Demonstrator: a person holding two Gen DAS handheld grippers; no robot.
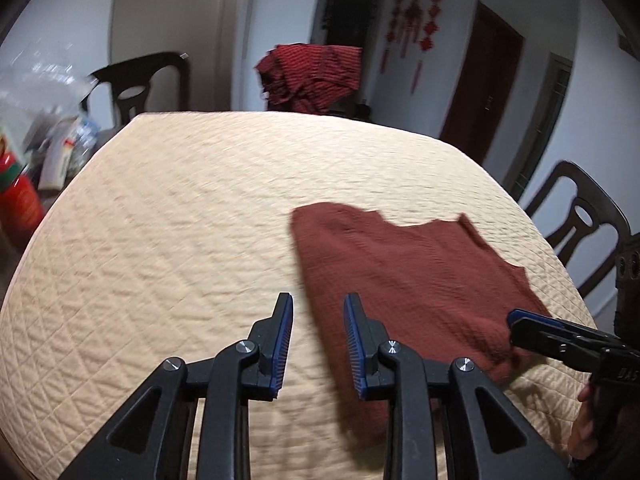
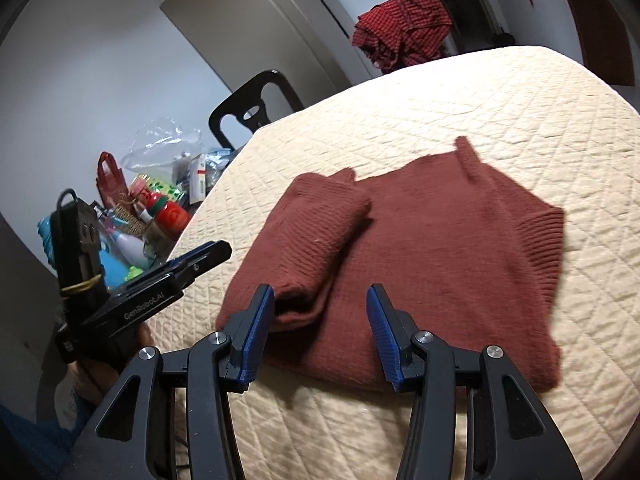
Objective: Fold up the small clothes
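Observation:
A rust-red knit garment (image 1: 400, 272) (image 2: 420, 248) lies flat on the cream quilted table cover (image 1: 180, 220) (image 2: 520, 100). One sleeve (image 2: 320, 220) is folded in over its left side. My left gripper (image 1: 319, 308) (image 2: 216, 250) hovers at the garment's left edge, open, with nothing between its blue pads. My right gripper (image 2: 320, 296) (image 1: 516, 320) stands open over the garment's near edge. Its left finger sits beside the end of the folded sleeve, and the pads press on nothing.
A red checked cloth (image 1: 312, 76) (image 2: 404, 32) hangs over a chair at the far side. Dark chairs (image 1: 136, 84) (image 1: 580, 216) stand around the table. Bottles, bags and packets (image 1: 40, 152) (image 2: 152, 208) crowd the surface to the left.

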